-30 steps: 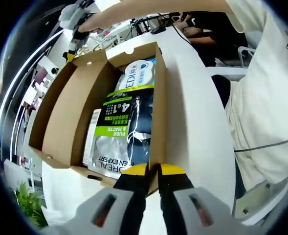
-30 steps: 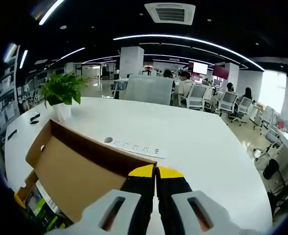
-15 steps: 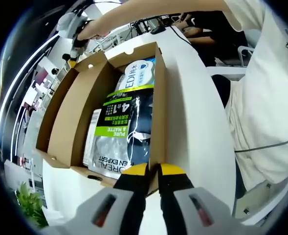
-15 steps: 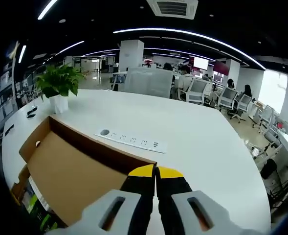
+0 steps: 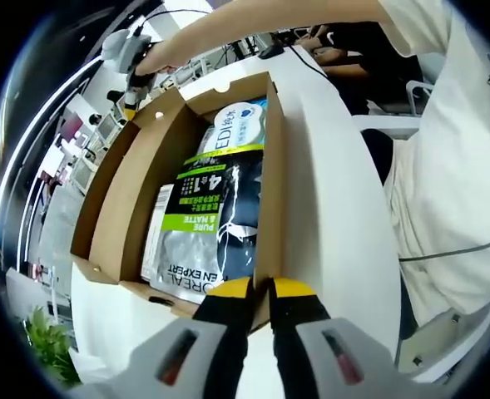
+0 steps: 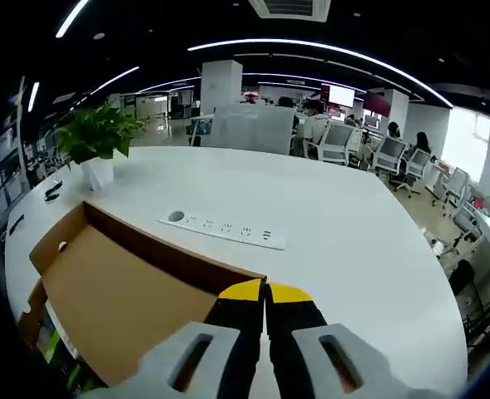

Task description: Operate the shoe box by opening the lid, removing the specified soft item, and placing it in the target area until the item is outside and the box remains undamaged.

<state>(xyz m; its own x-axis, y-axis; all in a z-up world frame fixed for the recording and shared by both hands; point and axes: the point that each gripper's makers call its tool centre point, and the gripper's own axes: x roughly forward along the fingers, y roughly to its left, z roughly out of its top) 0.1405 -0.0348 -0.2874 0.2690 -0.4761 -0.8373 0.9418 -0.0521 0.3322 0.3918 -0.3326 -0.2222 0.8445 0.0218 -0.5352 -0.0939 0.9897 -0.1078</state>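
The left gripper [image 5: 259, 288] is pinching the near wall of the box [image 5: 271, 174] so it cannot slide. The right gripper [image 6: 265, 292] is pinching the lid [image 6: 120, 299] by its edge and holding it up and open. The soft packs [image 5: 211, 208] are lying inside the box. A power strip [image 6: 222, 230] and a plant [image 6: 95, 137] are sitting on the table [image 6: 353, 241], far from the box.

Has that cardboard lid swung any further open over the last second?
Yes. In the left gripper view the lid, pinched by the right gripper, has tipped upright toward the packets in the box.
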